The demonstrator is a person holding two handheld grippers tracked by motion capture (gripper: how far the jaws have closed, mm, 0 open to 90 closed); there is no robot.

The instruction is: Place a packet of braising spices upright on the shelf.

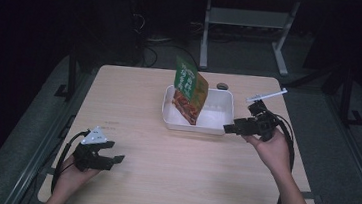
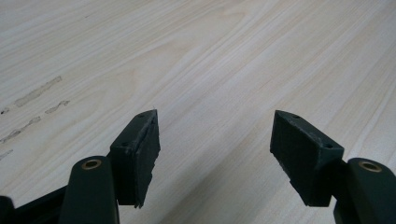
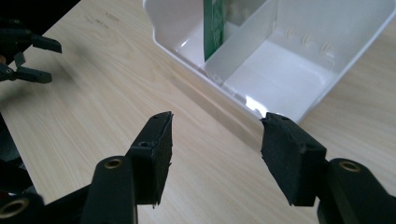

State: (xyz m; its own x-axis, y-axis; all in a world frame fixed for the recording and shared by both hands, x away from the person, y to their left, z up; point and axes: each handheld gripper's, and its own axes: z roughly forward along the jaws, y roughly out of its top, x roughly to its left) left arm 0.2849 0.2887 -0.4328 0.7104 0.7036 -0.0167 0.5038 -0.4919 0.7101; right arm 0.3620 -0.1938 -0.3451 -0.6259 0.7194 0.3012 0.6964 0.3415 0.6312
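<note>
Green packet [image 1: 190,90] already stands in the white bin [image 1: 219,126], at twelve o'clock. Right gripper [image 1: 230,129] beside it and left gripper [image 1: 117,159] both spread, empty.

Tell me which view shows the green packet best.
High view: the green packet shows whole, leaning upright in the white bin. Right gripper view catches a thin green edge behind the divider. Left gripper view looks at table.

I work in a dim lab or test room: my pale wooden table [image 1: 163,165] stands on grey floor, a white metal desk frame [image 1: 246,33] and loose cables [image 1: 149,43] behind it.
</note>
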